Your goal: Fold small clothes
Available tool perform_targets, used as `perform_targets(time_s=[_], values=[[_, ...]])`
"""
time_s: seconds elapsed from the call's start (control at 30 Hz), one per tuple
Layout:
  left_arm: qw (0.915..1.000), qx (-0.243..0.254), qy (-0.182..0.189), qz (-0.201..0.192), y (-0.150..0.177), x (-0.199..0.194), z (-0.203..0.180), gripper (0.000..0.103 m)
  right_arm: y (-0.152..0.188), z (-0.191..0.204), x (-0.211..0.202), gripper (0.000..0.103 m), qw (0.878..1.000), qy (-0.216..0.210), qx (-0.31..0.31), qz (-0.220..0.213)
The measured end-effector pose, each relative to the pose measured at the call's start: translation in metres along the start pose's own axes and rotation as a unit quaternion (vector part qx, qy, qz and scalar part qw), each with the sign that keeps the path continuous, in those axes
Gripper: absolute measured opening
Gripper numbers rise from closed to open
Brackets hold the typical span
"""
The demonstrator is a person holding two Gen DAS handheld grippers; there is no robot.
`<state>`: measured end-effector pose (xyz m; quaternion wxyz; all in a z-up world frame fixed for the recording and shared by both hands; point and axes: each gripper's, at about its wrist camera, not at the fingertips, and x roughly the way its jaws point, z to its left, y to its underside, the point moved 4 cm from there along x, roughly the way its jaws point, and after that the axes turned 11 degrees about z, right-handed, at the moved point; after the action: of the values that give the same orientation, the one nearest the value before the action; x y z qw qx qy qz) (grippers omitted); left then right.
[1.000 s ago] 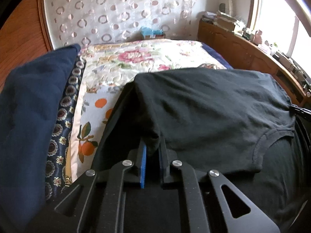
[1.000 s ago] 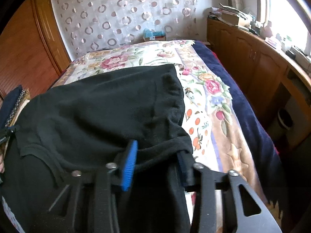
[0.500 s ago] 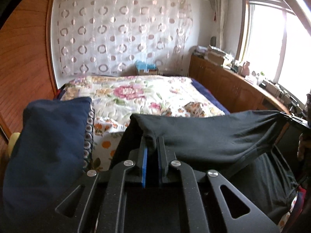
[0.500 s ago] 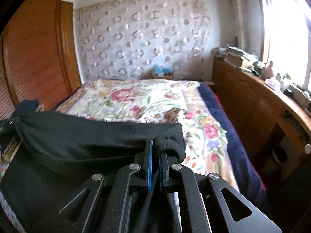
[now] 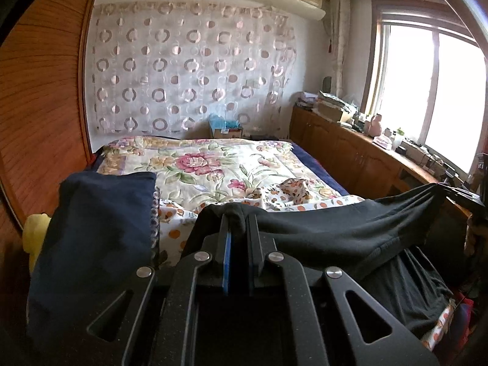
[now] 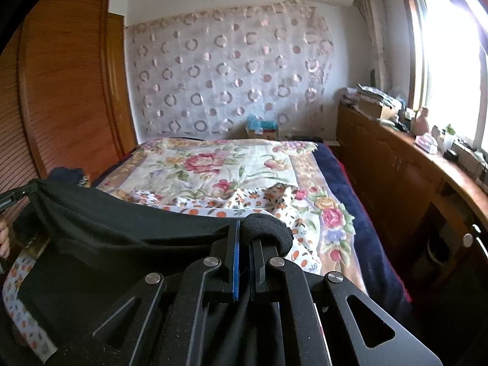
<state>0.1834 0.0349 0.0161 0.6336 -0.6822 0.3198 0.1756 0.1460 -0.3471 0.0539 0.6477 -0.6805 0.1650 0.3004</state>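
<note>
Up comes the black garment (image 5: 320, 231), lifted off the near edge of the bed (image 5: 213, 164) where it lay flat a second ago, and both cameras now tip up to take in the curtain wall. Right gripper (image 6: 245, 238) has gone from part-open around a bunched fold to clamped tight on it, black cloth curling over the top of its blue pad. Left gripper (image 5: 238, 228) stays pinched on the opposite corner, jaws closed on fabric. Between the 2 grips the top edge is pulled into a taut band across the near end of the bed, and the rest hangs slack below it (the lower hem is hidden by the gripper bodies). A navy cloth (image 5: 97, 244) sits near the bed's left edge, clear of the action. My read: this is the pick-up and stretch before a fold; laying it back down flat looks like the next job, and the sagging middle could crease if it lands unevenly.
</note>
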Motion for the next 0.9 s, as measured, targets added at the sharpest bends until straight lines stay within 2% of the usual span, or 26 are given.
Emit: perform_targets(time_s=[0.3, 0.43, 0.6, 0.73, 0.8, 0.9], values=[[0.9995, 0.002, -0.002, 0.033, 0.065, -0.034, -0.002, 0.009, 0.076, -0.005, -0.037, 0.004, 0.999, -0.021, -0.005, 0.032], [0.9993, -0.002, -0.006, 0.037, 0.083, -0.049, -0.006, 0.009, 0.096, -0.005, -0.051, 0.004, 0.999, -0.028, -0.004, 0.037], [0.9981, -0.007, -0.006, 0.062, 0.101, -0.049, -0.008, 0.009, 0.117, -0.003, -0.065, 0.004, 0.998, -0.035, -0.005, 0.052], [0.9951, 0.007, -0.029, 0.094, 0.120, -0.029, -0.007, 0.010, 0.132, -0.006, -0.048, 0.004, 0.995, -0.024, -0.004, 0.094], [0.9939, 0.003, -0.027, 0.107, 0.127, -0.022, -0.005, 0.014, 0.135, -0.005, -0.040, 0.004, 0.994, -0.006, -0.010, 0.111], [0.9934, -0.004, -0.025, 0.112, 0.136, -0.022, -0.001, 0.031, 0.134, -0.006, -0.028, 0.019, 0.990, 0.003, -0.018, 0.137]])
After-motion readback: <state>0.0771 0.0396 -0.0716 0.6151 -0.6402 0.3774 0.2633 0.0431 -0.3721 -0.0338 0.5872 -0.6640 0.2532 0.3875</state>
